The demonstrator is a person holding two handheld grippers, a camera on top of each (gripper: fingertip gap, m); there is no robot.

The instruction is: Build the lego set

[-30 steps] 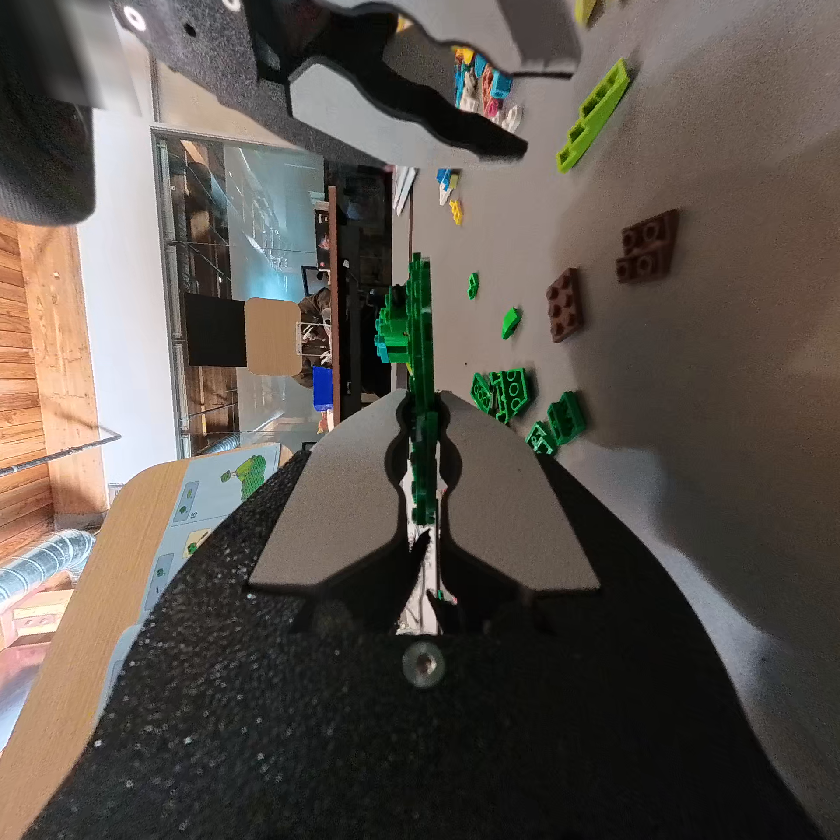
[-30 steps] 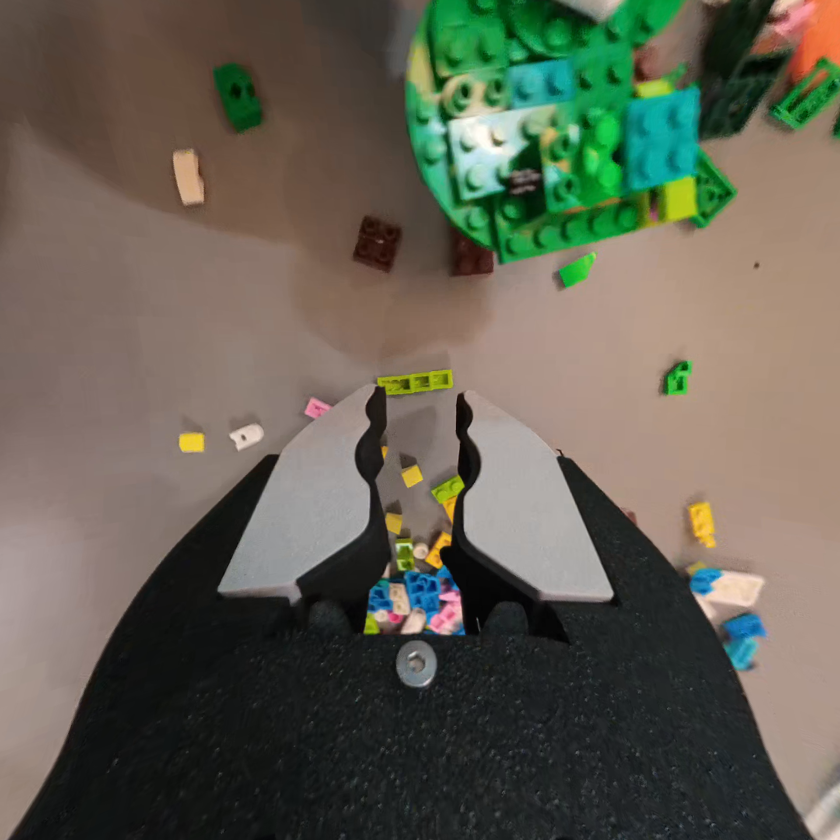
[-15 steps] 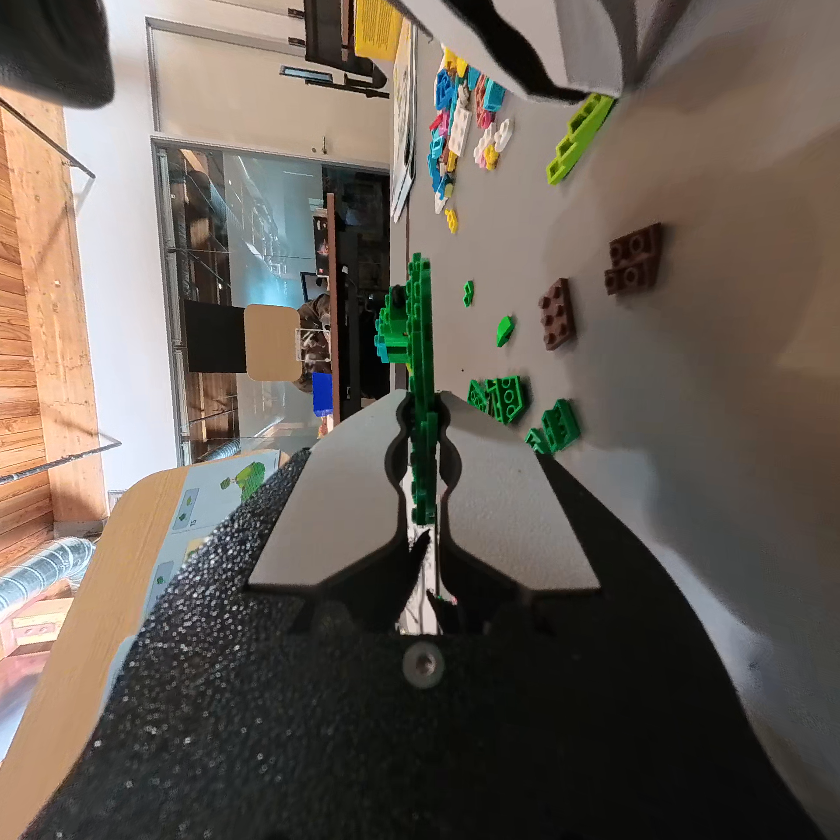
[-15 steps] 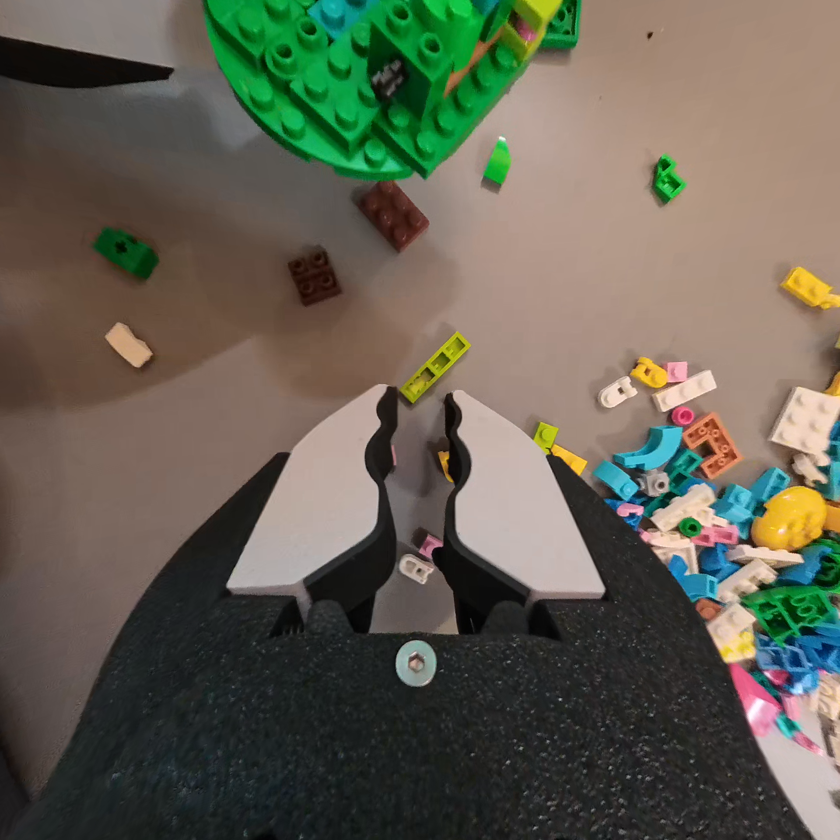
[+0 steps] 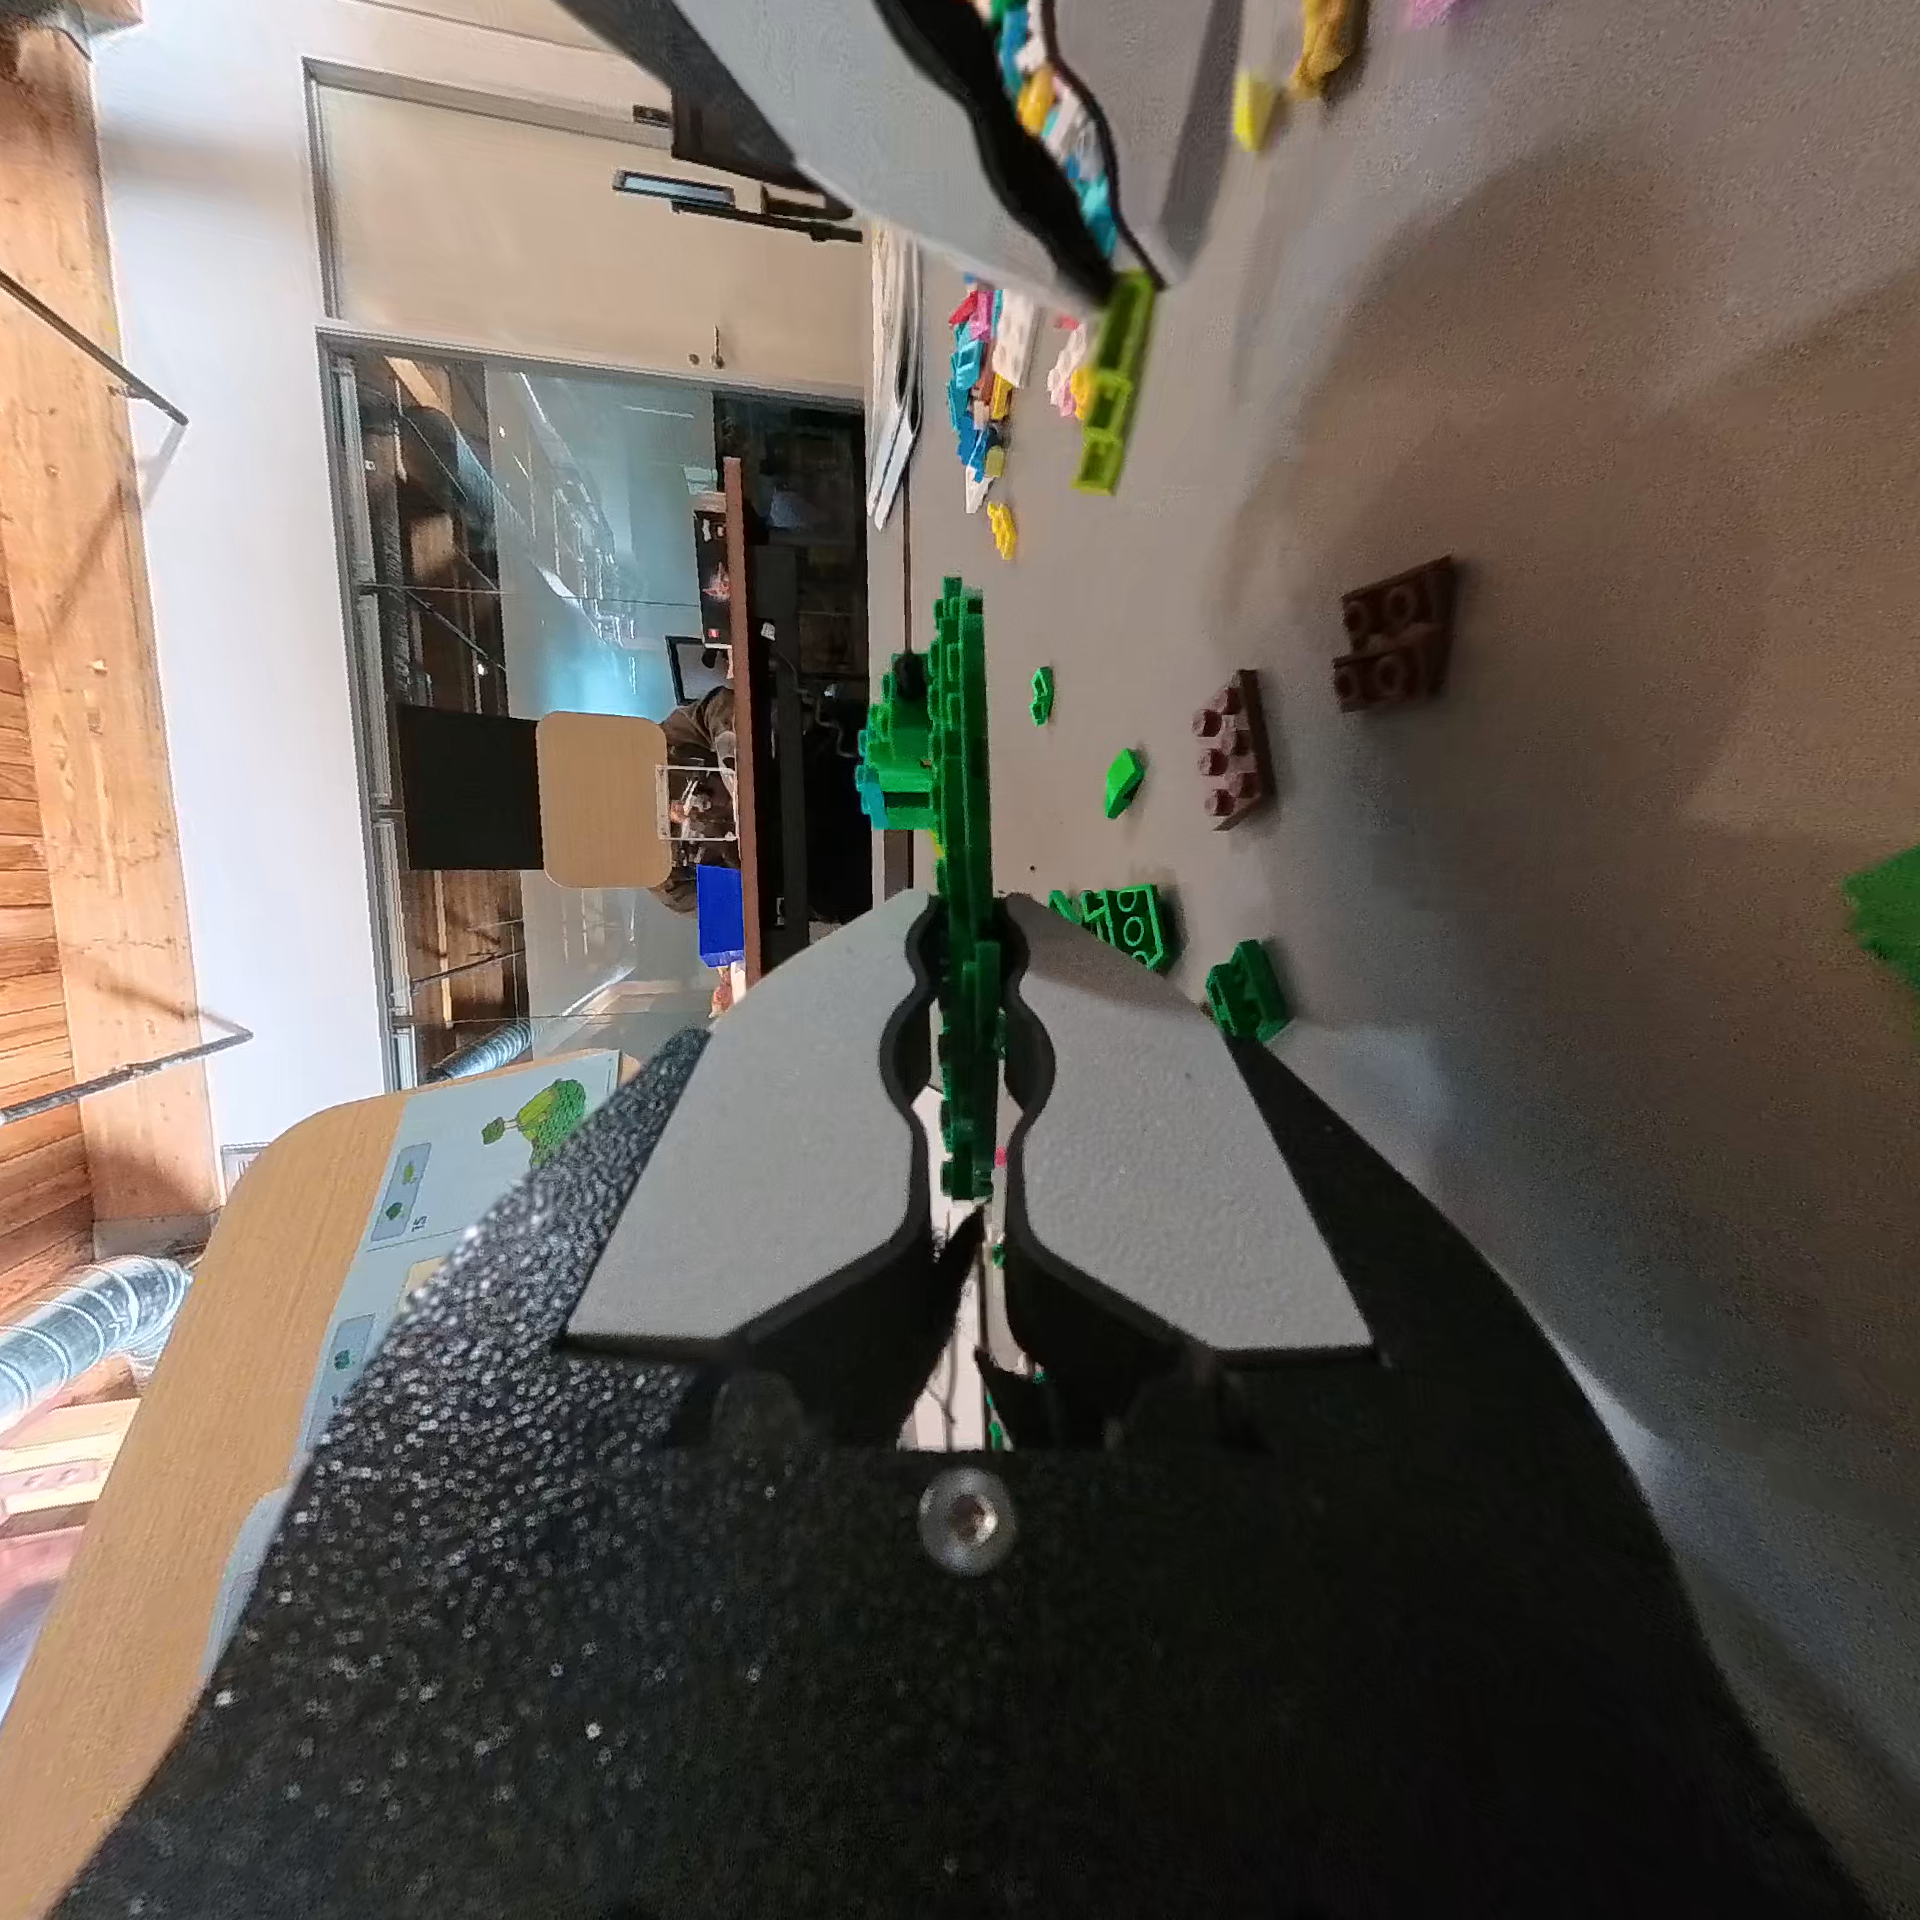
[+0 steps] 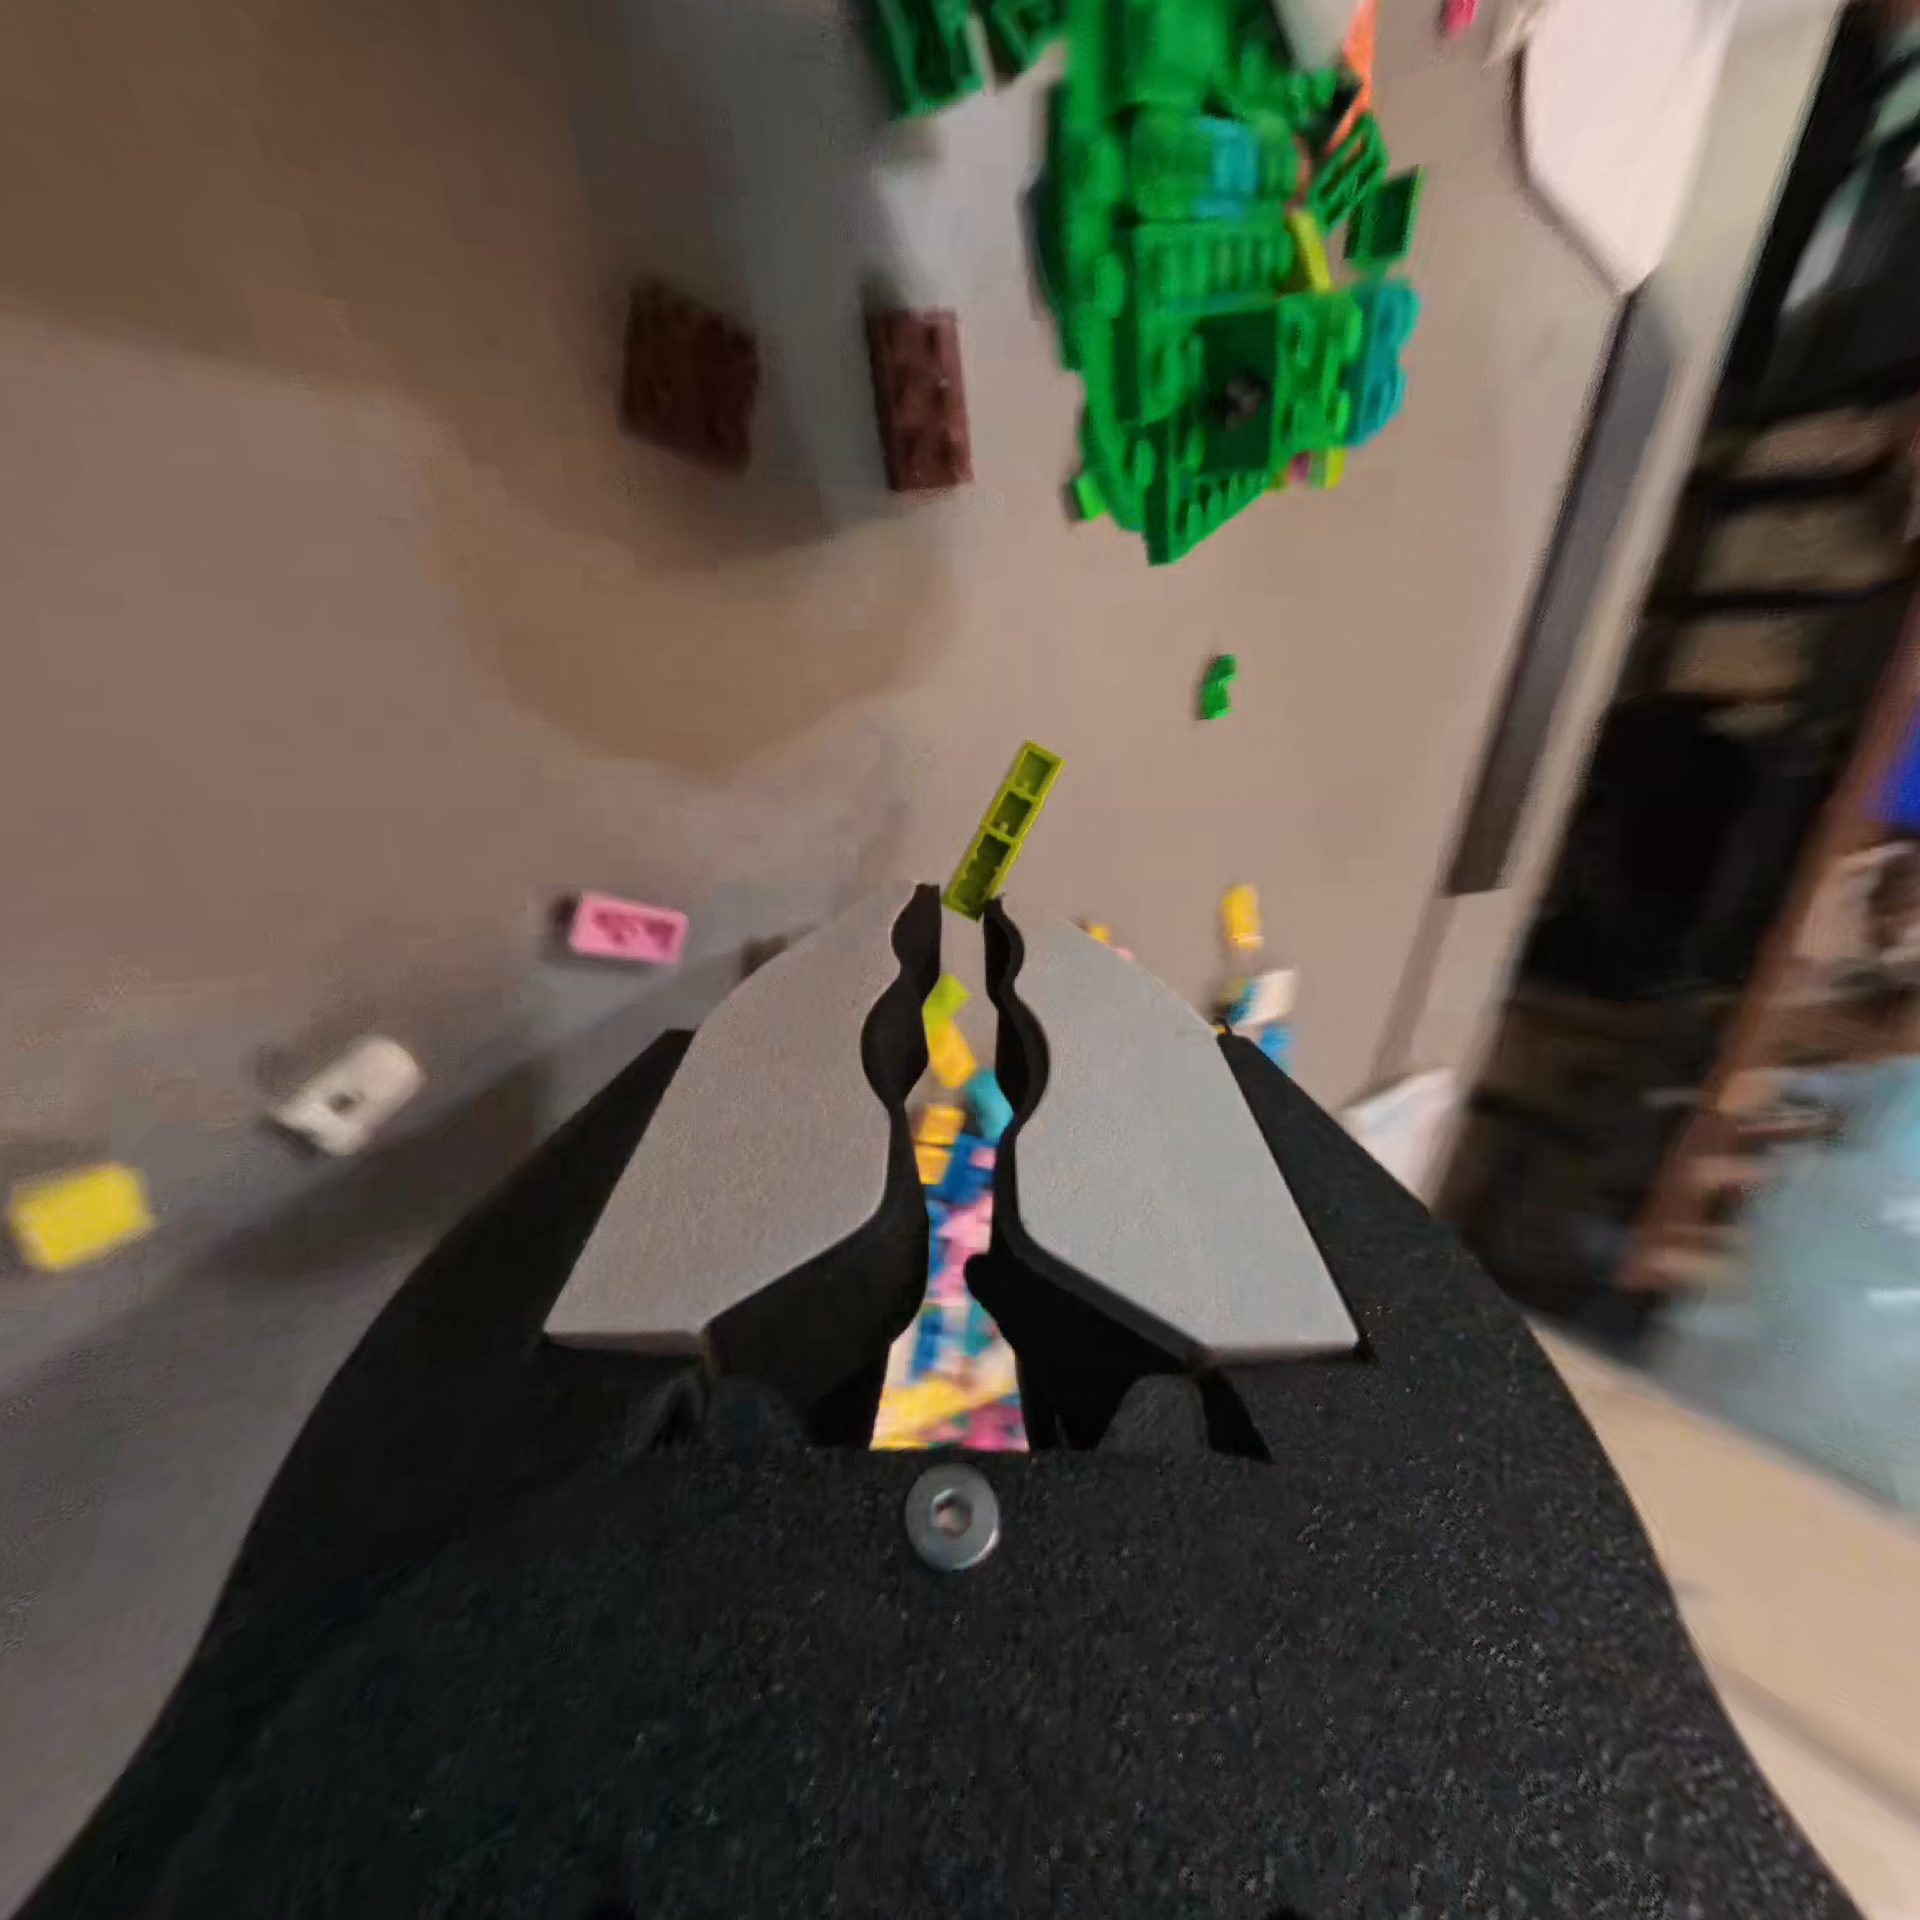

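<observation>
My left gripper is shut on the edge of the round green lego build, which it holds on edge above the grey table. The build also shows, blurred, in the right wrist view. My right gripper is shut on one end of a long lime green plate, which sticks out ahead of the tips. In the left wrist view the right gripper is at the top with the lime plate at its tips.
Two brown plates lie near the build. Small green pieces lie beside my left gripper. A pile of coloured pieces lies beyond. A pink brick and a white piece lie left. An instruction booklet lies behind.
My right gripper has closed on the lime plate that lay just ahead of its tips, and its view has swung sharply. My left gripper still holds the green build, hardly moved.
</observation>
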